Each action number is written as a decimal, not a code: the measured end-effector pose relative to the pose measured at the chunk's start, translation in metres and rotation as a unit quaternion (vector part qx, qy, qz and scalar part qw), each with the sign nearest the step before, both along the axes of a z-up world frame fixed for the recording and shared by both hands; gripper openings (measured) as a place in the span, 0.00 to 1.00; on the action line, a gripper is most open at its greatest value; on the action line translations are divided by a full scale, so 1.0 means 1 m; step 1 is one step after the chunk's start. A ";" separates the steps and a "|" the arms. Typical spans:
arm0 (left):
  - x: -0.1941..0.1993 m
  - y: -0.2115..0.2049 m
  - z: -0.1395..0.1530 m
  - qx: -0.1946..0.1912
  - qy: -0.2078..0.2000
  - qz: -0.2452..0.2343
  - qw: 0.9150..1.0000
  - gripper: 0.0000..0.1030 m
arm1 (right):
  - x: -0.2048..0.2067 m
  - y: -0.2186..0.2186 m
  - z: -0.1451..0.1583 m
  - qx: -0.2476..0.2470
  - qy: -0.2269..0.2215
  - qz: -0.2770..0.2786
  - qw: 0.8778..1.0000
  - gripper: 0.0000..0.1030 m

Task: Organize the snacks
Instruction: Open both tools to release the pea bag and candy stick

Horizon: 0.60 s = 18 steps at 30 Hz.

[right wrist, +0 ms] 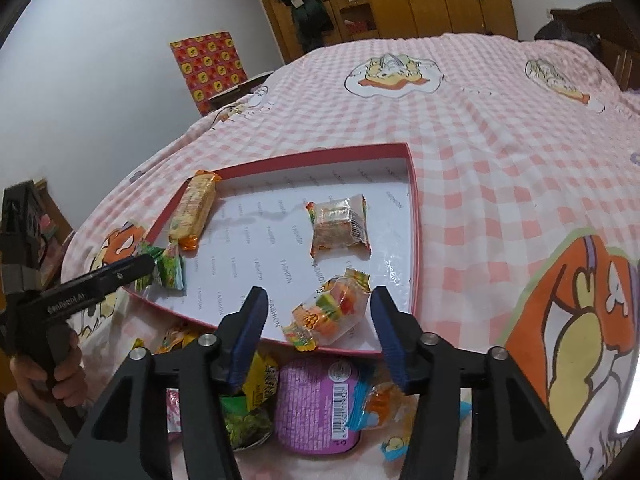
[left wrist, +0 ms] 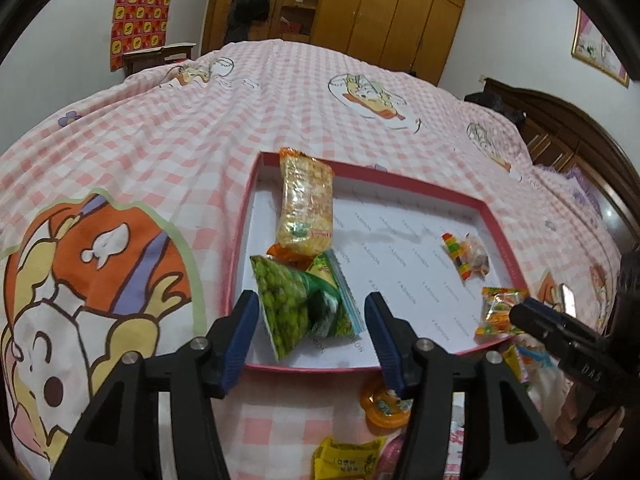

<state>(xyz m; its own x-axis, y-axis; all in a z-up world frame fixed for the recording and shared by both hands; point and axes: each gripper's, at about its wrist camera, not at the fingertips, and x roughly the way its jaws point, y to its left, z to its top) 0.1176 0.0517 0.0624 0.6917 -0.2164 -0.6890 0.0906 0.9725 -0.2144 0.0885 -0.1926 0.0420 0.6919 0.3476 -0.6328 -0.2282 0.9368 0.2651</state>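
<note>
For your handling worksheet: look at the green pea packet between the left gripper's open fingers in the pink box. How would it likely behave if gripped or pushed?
The green pea packet looks like thin crinkled film, so it would probably flex and crumple rather than stay stiff. It seems small and puffy, likely light. Lying on the smooth white floor of the pink box, it may slide when pushed by the left gripper.

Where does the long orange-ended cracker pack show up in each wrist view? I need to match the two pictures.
Left wrist view: the cracker pack lies upper centre, in the box's far left corner, its top end over the rim.
Right wrist view: the same cracker pack sits left of centre, along the box's left edge.
Shared landmark: the red-rimmed box on the pink checked bedspread.
</note>
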 end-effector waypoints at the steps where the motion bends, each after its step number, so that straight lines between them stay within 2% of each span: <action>1: -0.002 0.001 0.002 -0.004 -0.001 0.000 1.000 0.57 | -0.002 0.000 0.001 0.000 -0.002 0.000 1.000 0.54; 9: -0.024 0.002 0.012 -0.013 -0.002 -0.001 1.000 0.57 | -0.019 -0.004 0.011 0.018 -0.014 0.002 1.000 0.54; 18: -0.049 -0.002 0.013 -0.013 0.007 -0.011 1.000 0.57 | -0.042 -0.004 0.011 0.011 -0.010 0.006 1.000 0.54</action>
